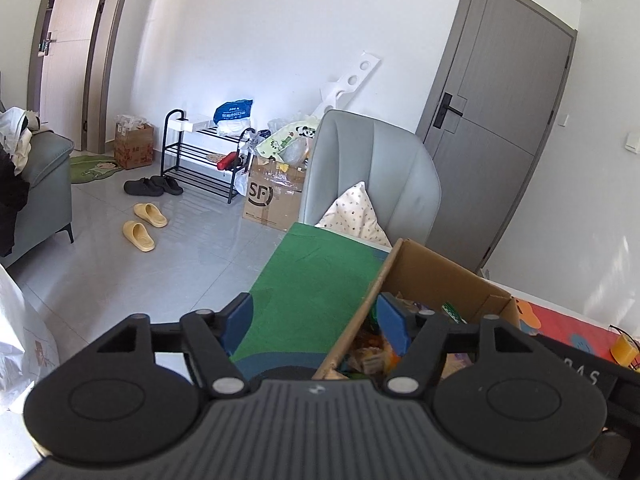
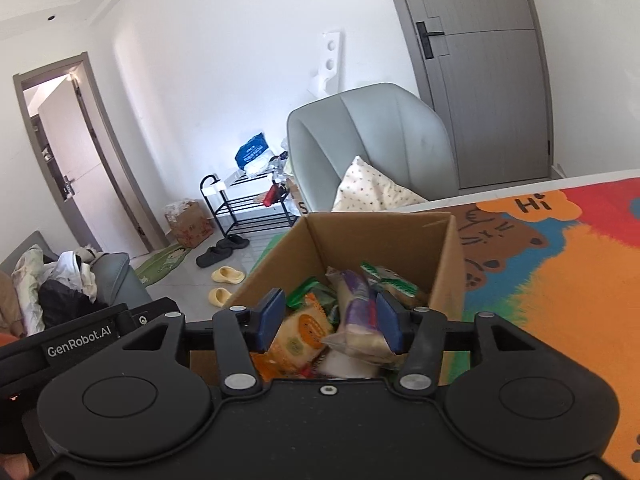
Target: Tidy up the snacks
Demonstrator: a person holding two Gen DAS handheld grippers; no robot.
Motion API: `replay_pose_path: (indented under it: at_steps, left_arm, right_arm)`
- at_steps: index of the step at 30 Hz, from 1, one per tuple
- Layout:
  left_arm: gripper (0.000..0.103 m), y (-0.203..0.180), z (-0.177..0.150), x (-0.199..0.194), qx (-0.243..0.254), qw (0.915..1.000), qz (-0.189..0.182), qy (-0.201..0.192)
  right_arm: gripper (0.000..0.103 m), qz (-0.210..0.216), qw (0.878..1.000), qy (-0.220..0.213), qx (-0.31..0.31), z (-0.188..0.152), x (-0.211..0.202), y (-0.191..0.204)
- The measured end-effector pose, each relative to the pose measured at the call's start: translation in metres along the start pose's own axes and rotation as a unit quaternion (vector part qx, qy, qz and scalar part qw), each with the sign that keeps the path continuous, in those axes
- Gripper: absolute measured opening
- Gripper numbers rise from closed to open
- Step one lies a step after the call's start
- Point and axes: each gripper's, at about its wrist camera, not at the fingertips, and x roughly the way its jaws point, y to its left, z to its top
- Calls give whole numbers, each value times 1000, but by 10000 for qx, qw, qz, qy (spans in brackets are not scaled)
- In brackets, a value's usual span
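Both claws stand open and empty: the left claw (image 1: 316, 320) straddles the wall of the brown cardboard box (image 2: 384, 236) on the counter; the right claw (image 2: 330, 322) hovers over the crinkly snack packets (image 2: 352, 316) piled inside (loosely). Closing now could snag the wall or crush a packet.

Grey armchair (image 1: 376, 168) with cushion (image 1: 356, 216), shoe rack (image 1: 200, 156), yellow slippers (image 1: 144, 226).

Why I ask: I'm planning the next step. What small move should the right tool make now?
Probably lift the right tool straight up, clear of the box. Its jaws stand open, and the purple pack seems to lie loose among the snacks inside, not pinched by the pads.
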Motion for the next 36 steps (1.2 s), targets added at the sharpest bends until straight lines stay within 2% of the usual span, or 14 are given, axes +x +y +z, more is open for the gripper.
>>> replay_pose_path:
  at_steps: [6,12,22,26,30,36]
  left_arm:
    - [83,-15,-5,-7,144,9999,-90,-4]
    - [88,-30,-13,-13,295,9995,-98,68]
    - [90,-63,-37,-20,640,9972,-250,301]
    - [93,-78,-45,-28,770,9960,-371,278]
    - [94,-92,-51,-35,890,9946,-485,240]
    - [95,-108,-59,-47,1079,9915,-679,264]
  right_arm:
    - [59,-180,9998,-64,93,-5,-19,-16]
    - [65,-348,9991,-59,228,-11,-34,-36]
    - [82,-674,9965,-148,478,-23,-66,-72]
    - [90,-822,9946,-232,584,-27,-83,-87]
    - [103,-1081,9914,-368,647,-31,-103,-99]
    - [103,-1369,9860,-538,779,-33,-125,-111]
